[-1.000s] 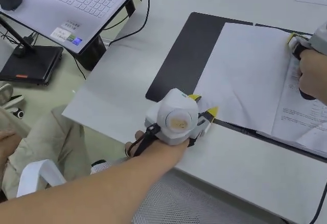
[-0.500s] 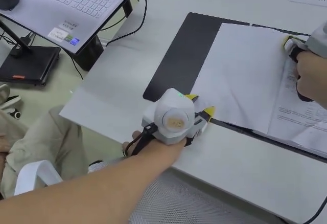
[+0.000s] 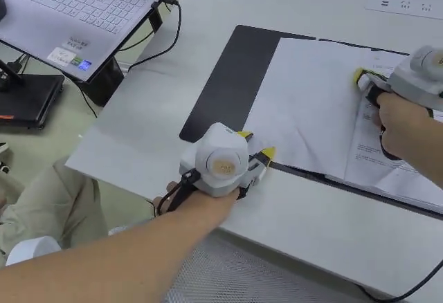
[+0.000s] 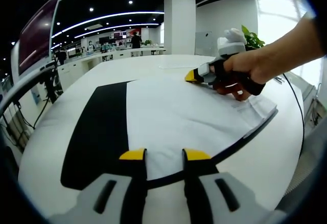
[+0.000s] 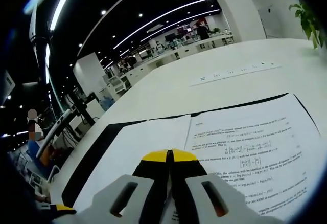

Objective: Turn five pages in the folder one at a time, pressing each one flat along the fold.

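Folder [image 3: 228, 88] lies open on the desk [image 3: 311, 227], turned page [image 3: 304, 102] across its left half. Mostly the camera shifted. Right gripper [image 3: 360, 77], jaws closed, edged along the fold. Left gripper [image 3: 257, 144], jaws slightly parted, stays at the folder's near edge. Pressing looks underway.

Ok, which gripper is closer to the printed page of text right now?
Right. The right gripper has its shut tips at the inner edge of the printed page. The left gripper is at the near corner of the blank page, across that sheet from the print.
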Demonstrator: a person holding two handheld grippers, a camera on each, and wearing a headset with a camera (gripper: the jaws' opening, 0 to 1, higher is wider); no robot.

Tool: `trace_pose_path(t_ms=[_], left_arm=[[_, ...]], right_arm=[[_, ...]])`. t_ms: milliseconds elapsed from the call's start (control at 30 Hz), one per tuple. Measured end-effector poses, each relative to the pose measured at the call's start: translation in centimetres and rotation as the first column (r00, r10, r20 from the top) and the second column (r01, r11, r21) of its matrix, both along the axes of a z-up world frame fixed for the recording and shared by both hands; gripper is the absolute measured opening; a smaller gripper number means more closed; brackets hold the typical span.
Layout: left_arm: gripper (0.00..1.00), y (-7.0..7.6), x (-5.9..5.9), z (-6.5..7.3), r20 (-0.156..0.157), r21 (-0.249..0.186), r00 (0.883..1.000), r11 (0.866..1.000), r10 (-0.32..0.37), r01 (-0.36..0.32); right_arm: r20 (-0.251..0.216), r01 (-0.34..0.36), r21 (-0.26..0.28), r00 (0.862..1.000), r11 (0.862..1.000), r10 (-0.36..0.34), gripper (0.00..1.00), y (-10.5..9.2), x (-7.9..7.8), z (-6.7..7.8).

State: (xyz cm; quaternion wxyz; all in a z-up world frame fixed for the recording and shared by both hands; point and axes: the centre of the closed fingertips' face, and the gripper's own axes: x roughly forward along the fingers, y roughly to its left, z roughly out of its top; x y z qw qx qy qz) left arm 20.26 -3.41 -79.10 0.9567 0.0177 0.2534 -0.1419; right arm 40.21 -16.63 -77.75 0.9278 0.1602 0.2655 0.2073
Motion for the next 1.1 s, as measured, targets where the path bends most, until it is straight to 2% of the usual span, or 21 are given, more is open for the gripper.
trace_pose_path(t_ms=[167, 333, 500, 633, 767, 867, 967, 1033, 1067, 1100], left_arm=[[0.26, 0.0, 0.0, 0.0, -0.002, 0.000, 1.000, 1.000, 0.000, 0.000], [0.26, 0.0, -0.1, 0.0, -0.003, 0.005, 1.000, 1.000, -0.003, 0.003], [0.26, 0.0, -0.1, 0.1, -0.005, 0.003, 1.000, 1.000, -0.002, 0.002], [0.26, 0.0, -0.1, 0.1, -0.005, 0.004, 1.000, 1.000, -0.002, 0.002], [0.26, 0.0, -0.1, 0.0, -0.006, 0.003, 1.000, 1.000, -0.001, 0.001], [0.26, 0.0, -0.1, 0.1, -0.005, 0.002, 1.000, 1.000, 0.000, 0.000], [0.26, 0.0, -0.1, 0.1, -0.005, 0.000, 1.000, 1.000, 0.001, -0.001], [0.26, 0.0, 0.0, 0.1, -0.003, -0.001, 1.000, 1.000, 0.001, -0.001], [0.26, 0.0, 0.0, 0.0, -0.003, -0.002, 1.000, 1.000, 0.002, -0.002], [0.26, 0.0, 0.0, 0.0, -0.003, -0.002, 1.000, 1.000, 0.002, -0.002]], right_arm=[[-0.007, 0.002, 0.008, 1.000, 1.000, -0.002, 0.00, -0.1, -1.2, 0.0], [-0.013, 0.004, 0.022, 1.000, 1.000, -0.004, 0.00, -0.4, -1.8, -0.2], [-0.020, -0.006, 0.021, 1.000, 1.000, 0.007, 0.00, -0.3, -4.0, 0.3], [-0.028, -0.018, 0.029, 0.999, 0.999, 0.019, 0.00, 0.1, -6.3, 1.1], [-0.034, -0.024, 0.028, 0.999, 0.999, 0.025, 0.00, -0.1, -6.7, 0.8], [-0.038, -0.030, 0.024, 0.999, 0.999, 0.031, 0.00, -0.1, -8.3, 1.0], [-0.043, -0.041, 0.017, 0.998, 0.999, 0.042, 0.00, -0.3, -9.1, 0.7], [-0.047, -0.047, 0.021, 0.998, 0.999, 0.048, 0.00, -0.3, -10.5, 0.8], [-0.048, -0.054, 0.023, 0.997, 0.998, 0.055, 0.00, -0.3, -9.9, 0.7], [-0.049, -0.055, 0.024, 0.997, 0.998, 0.057, 0.00, -0.3, -10.0, 0.6]])
